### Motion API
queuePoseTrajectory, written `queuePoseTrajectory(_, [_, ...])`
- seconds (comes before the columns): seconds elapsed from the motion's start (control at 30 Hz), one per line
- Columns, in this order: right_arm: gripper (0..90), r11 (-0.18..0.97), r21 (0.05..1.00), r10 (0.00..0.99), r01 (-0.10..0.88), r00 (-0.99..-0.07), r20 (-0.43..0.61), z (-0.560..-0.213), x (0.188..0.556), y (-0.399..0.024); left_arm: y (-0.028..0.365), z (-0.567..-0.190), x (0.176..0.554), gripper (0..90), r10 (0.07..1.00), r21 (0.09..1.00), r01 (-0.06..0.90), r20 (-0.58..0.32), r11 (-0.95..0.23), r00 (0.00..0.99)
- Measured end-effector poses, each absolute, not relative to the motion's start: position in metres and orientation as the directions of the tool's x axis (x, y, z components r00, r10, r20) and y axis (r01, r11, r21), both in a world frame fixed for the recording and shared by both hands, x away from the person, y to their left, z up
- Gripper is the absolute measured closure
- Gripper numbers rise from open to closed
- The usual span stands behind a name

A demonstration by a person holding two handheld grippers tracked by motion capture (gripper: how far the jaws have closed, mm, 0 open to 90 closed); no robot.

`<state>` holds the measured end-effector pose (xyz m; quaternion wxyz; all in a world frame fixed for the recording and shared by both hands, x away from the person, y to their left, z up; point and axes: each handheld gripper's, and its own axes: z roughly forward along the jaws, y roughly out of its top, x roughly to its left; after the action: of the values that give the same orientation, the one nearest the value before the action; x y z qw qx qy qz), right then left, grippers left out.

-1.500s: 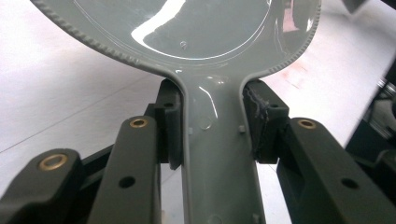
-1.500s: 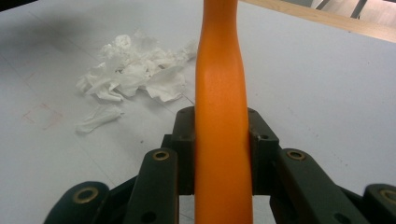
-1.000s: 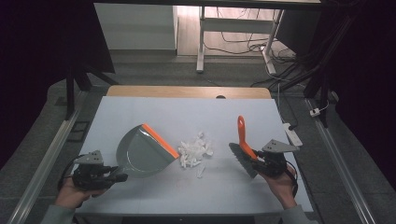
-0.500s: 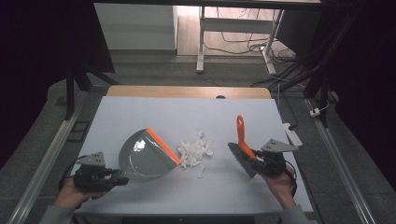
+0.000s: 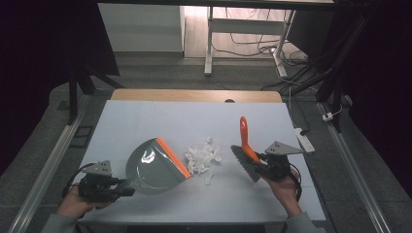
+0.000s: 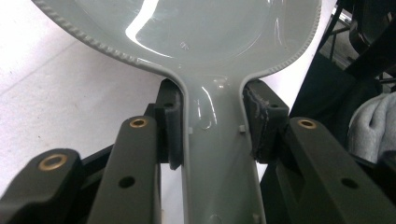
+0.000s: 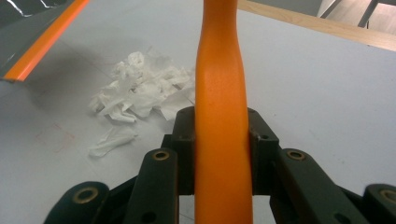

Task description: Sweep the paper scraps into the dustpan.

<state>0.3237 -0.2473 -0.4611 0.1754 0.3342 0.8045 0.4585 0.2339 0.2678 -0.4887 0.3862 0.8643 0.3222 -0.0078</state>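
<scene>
My left gripper point(image 5: 112, 187) is clamped on the grey dustpan point(image 5: 153, 167) handle at near left, my right gripper point(image 5: 262, 165) on the orange brush point(image 5: 245, 148) handle at right, with the paper scraps point(image 5: 201, 158) lying between them.

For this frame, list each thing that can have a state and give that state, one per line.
Left gripper: shut on the dustpan's handle.
Dustpan: held, tilted, its orange lip toward the paper scraps, nothing in it.
Right gripper: shut on the brush's orange handle.
Brush: held beside the pile, bristles apart from it.
Paper scraps: heaped loose on the table, between dustpan and brush, not yet swept in.
</scene>
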Motion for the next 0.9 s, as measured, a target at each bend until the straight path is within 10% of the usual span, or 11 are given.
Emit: queuePoseTrajectory(0.9, [70.0, 0.335, 0.856, 0.719, 0.394, -0.694, 0.038, -0.462, 0.342, -0.227, 0.252, -0.499, 0.237, 61.3, 0.526, 0.597, 0.570, -0.272, -0.565, 0.806])
